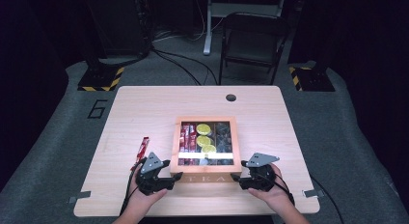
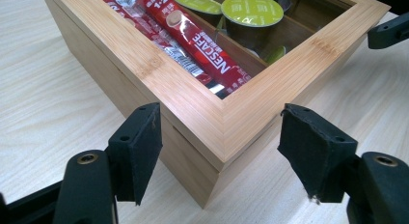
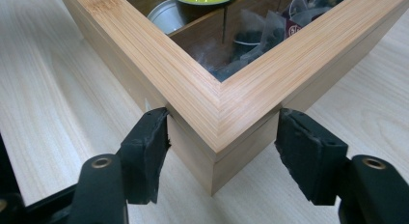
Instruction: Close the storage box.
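1. Wooden tea box (image 1: 206,172) sits mid-counter (image 1: 144,103), glass-windowed lid down.
2. Left hand-held gripper (image 1: 174,176) and right hand-held gripper (image 1: 236,177) each straddle a near corner of the box, jaws spread; the right's pads look close to or touching the walls.
3. Likely step: bracing to lift the lid or shift the box. Next: close evenly on both corners.
4. Red sachet (image 1: 143,147) lies left of the box.
5. Hinge and latch hidden; dark packets behind glass unclear.

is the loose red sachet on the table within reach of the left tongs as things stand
Probably yes. The red sachet lies on bare table just beyond the left tongs, outside the wooden box, with nothing between. But the tongs sit open astride the box's near corner and would have to back off first.
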Demonstrator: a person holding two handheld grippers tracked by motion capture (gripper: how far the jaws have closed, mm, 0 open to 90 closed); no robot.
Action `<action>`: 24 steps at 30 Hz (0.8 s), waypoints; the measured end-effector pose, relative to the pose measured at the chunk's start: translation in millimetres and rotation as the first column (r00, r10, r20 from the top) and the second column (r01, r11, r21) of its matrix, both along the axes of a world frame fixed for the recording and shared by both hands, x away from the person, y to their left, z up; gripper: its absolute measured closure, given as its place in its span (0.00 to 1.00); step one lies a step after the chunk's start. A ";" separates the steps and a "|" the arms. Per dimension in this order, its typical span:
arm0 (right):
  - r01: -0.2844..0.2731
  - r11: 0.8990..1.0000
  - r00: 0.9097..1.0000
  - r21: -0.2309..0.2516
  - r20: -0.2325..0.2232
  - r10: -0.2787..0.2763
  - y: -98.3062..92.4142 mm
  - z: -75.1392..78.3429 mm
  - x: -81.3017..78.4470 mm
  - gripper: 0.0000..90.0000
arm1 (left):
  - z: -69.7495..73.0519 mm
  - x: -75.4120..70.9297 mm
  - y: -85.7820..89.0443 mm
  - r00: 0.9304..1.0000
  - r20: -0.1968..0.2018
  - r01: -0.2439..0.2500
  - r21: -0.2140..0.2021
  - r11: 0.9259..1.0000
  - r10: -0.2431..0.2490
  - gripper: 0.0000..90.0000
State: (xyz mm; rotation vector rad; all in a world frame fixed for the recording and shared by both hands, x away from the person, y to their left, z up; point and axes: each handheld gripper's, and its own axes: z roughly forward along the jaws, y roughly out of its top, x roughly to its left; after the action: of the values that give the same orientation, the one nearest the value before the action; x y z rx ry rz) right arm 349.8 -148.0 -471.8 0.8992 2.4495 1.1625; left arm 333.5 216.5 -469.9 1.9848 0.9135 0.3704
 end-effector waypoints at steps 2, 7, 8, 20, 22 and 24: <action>-0.003 1.000 1.000 0.007 0.000 0.003 -0.6 0.5 0.7 0.37 | -1.5 0.5 -0.5 1.000 0.002 -0.005 0.002 1.000 0.005 0.33; -0.004 0.999 1.000 0.032 0.014 0.003 -1.9 2.4 0.8 0.37 | -1.5 0.7 -0.8 1.000 0.005 -0.002 0.002 1.000 0.002 0.33; -0.006 0.999 1.000 0.031 0.014 0.005 -2.0 2.6 0.6 0.36 | -1.4 0.7 -0.8 1.000 0.004 -0.002 0.002 1.000 0.002 0.32; 0.003 0.996 0.999 0.084 0.051 -0.007 -5.7 12.8 -1.7 0.37 | 6.2 0.3 4.1 1.000 0.014 -0.008 -0.041 0.999 0.008 0.35; 0.008 0.995 0.998 0.099 0.056 -0.013 -7.2 15.3 -2.4 0.38 | 8.6 0.4 5.6 1.000 0.016 -0.003 -0.042 0.999 0.004 0.36; 0.012 0.994 0.998 0.106 0.068 -0.019 -8.9 16.6 -1.8 0.38 | 10.5 0.1 6.9 1.000 0.026 -0.015 -0.054 0.998 0.016 0.37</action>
State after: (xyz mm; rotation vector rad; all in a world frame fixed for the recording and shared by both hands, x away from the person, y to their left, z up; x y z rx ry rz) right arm 348.0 -156.9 -455.2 0.8900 2.3418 1.3060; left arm 333.6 223.4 -459.4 1.9199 0.9135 0.3765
